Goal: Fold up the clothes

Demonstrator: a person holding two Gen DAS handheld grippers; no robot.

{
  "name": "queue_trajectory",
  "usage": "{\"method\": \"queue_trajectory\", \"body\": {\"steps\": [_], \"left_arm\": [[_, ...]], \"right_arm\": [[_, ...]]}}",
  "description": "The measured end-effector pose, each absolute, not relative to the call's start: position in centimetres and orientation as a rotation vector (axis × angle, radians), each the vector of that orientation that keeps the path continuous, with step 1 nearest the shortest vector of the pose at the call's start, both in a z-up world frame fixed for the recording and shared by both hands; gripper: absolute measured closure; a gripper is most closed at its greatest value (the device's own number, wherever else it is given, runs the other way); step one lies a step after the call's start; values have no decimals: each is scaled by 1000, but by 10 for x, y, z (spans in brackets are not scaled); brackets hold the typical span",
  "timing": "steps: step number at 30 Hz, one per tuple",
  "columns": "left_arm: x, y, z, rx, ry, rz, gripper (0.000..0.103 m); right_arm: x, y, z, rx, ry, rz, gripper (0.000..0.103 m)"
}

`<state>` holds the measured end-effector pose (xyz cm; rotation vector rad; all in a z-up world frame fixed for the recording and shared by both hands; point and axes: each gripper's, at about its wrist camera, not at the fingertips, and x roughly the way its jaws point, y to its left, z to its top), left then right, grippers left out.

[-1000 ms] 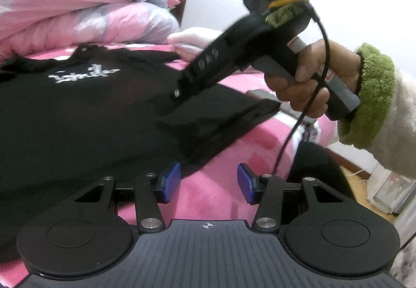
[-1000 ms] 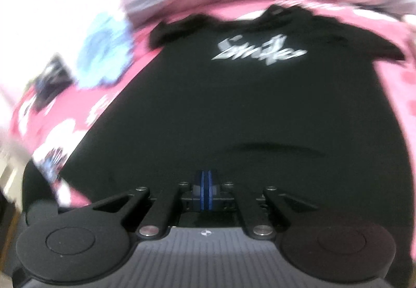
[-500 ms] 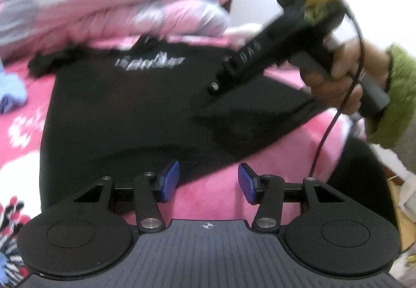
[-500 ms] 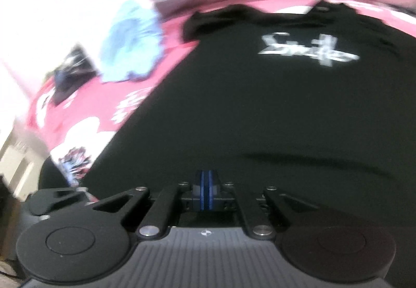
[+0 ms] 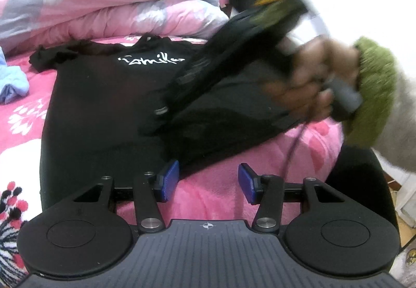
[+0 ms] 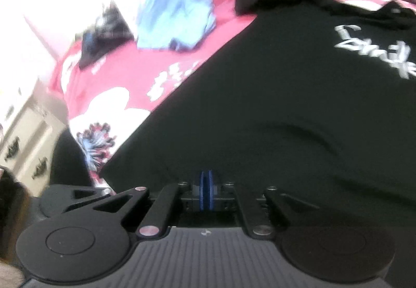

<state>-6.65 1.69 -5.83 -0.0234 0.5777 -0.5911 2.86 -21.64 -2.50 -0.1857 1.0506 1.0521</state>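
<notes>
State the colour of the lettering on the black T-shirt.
White lettering on the T-shirt, clearest in the left wrist view.

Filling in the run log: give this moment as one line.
stage: folding black T-shirt | right gripper: shut on shirt fabric | left gripper: open, empty | surface: pink bedspread

left gripper (image 5: 206,181) – blue pads apart, nothing between them, angled downward. right gripper (image 6: 206,193) – pads pressed together, pitched steeply down; right hand (image 5: 309,85) wrapped round its handle, blurred.
</notes>
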Motion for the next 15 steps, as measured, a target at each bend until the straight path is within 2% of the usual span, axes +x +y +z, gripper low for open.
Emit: {"method": "queue_trajectory", "body": {"steps": [5, 8, 9, 11, 15], "left_arm": [[-69, 18, -58, -40, 575, -595, 53], [-69, 21, -59, -56, 572, -605, 53], [-69, 21, -59, -58, 572, -608, 53], [-68, 22, -60, -61, 572, -611, 53], [-69, 23, -56, -65, 569, -610, 53]], "right_arm": [[71, -218, -20, 13, 980, 889, 98], [60, -223, -10, -19, 1010, 1000, 97], [53, -223, -10, -49, 1026, 1038, 96], [43, -217, -16, -100, 1052, 1070, 83], [60, -215, -28, 42, 977, 896, 84]]}}
